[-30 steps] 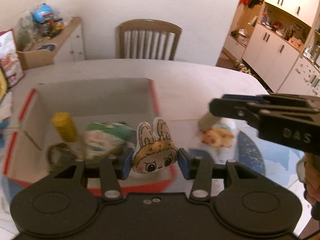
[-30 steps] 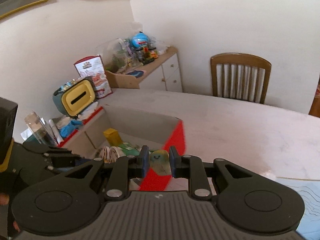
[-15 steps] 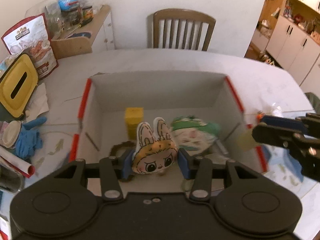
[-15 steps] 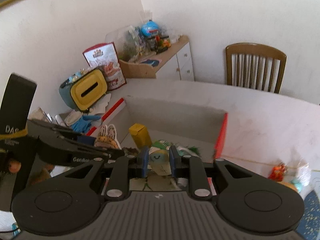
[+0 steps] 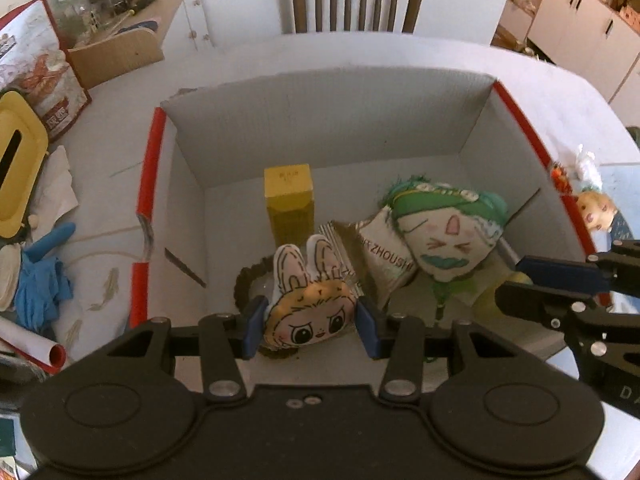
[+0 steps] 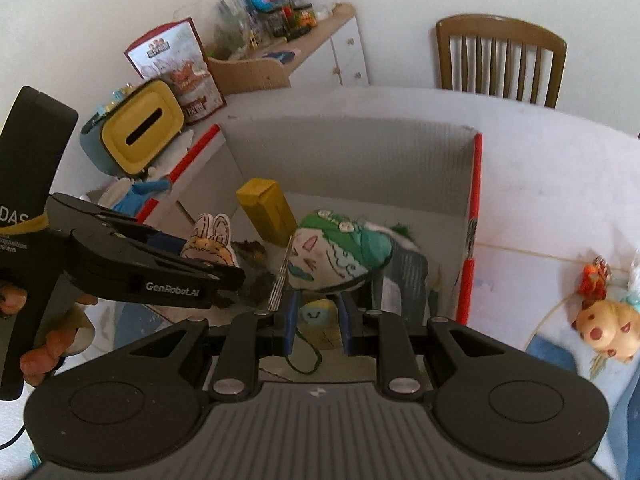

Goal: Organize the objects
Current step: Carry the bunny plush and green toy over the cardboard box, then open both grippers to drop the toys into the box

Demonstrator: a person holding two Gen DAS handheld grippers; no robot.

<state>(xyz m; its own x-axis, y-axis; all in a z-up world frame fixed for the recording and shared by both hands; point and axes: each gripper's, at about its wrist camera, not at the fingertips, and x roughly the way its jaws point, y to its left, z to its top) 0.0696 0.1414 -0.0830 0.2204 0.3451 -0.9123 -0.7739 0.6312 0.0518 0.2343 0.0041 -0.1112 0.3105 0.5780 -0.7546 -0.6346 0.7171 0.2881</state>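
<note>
- Left hand-held gripper (image 5: 310, 326) is clamped on the bunny-eared plush (image 5: 310, 312), blue pads pressing both sides of its face, held over the near part of the red-edged cardboard box (image 5: 148, 184).
- Right hand-held gripper (image 6: 316, 318) pinches a small yellow smiley toy (image 6: 316, 314) between narrowly spaced fingers, also low over the box, at its near right corner.
- In the box: an upright yellow carton (image 5: 289, 204) toward the back wall, a green-haired doll head (image 5: 444, 232) leaning on a foil packet (image 5: 372, 260), a dark ring (image 5: 244, 292) under the bunny.
- The right wrist view alone shows the person's fingers (image 6: 36, 360) on the left handle, and an orange plush (image 6: 608, 324) on the tabletop, outside the box, toward the right edge; the left wrist view shows blue gloves (image 5: 40, 284) by the left edge.
- Half a second ago the left camera sat further back; it has pushed in over the box, and the right one has dropped from the box's right rim to inside it.
</note>
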